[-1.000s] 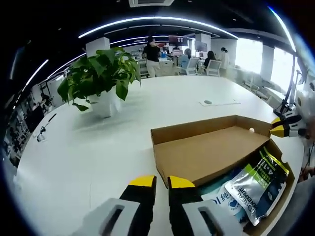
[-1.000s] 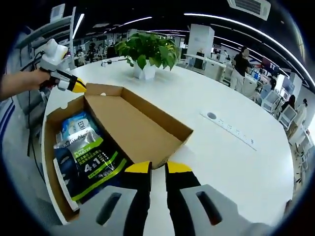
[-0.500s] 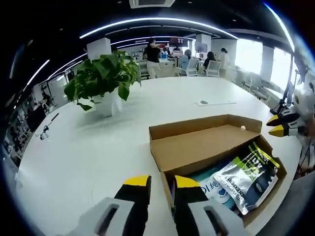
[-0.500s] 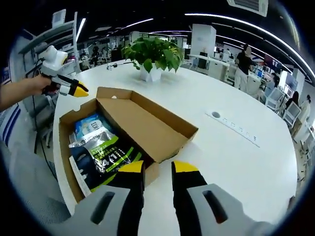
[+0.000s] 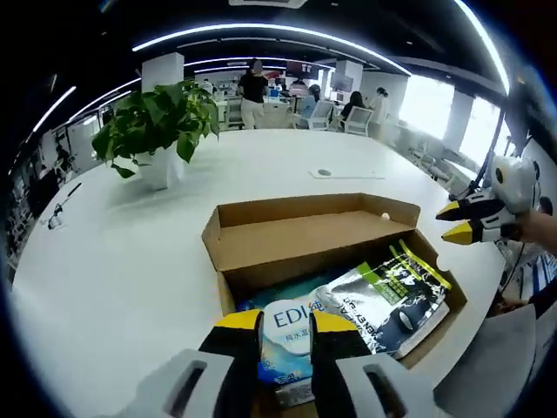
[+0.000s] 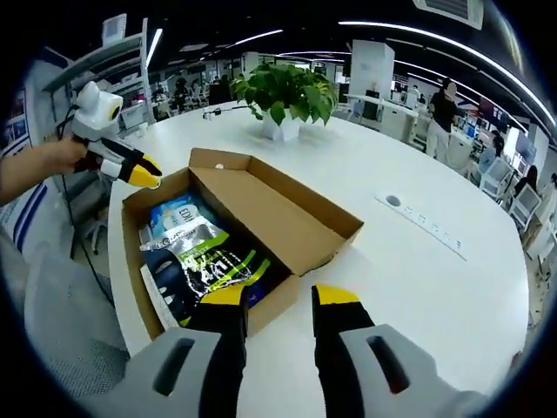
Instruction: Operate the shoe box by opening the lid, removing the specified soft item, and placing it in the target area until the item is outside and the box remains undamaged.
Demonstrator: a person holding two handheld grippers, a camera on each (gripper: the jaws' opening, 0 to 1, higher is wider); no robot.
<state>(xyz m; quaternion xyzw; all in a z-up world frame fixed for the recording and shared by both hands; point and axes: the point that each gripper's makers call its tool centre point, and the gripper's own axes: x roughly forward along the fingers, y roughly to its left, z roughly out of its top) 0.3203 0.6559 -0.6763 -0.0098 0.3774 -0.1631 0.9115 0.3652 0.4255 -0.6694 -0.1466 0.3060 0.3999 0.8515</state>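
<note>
Open-plan office, round white surface point(image 5: 130, 261): brown cardboard shoe box point(image 5: 252, 248) lid-open, contents now fully exposed.

Left tool point(image 5: 277, 320), yellow-tipped black jaws slightly spread and holding nothing, has closed in over the half second: the box's near wall, formerly ahead of its tips, now lies beneath them, and the white-and-blue soft pouch point(image 5: 291, 322) sits directly under the tips. Silver, green and black foil pouch point(image 5: 392, 296) lies just right of that tool, inside the box. Right tool point(image 6: 280, 296), jaws likewise a little apart and empty, stands at the opposite end wall point(image 6: 261, 305), with the left tool's tips point(image 6: 144, 174) near the far corner. Lid flap point(image 6: 278, 213) folded fully back beyond it; potted green plant point(image 6: 283, 91) well behind. Judgement: opening done; the soft item remains inside, extraction next.
</note>
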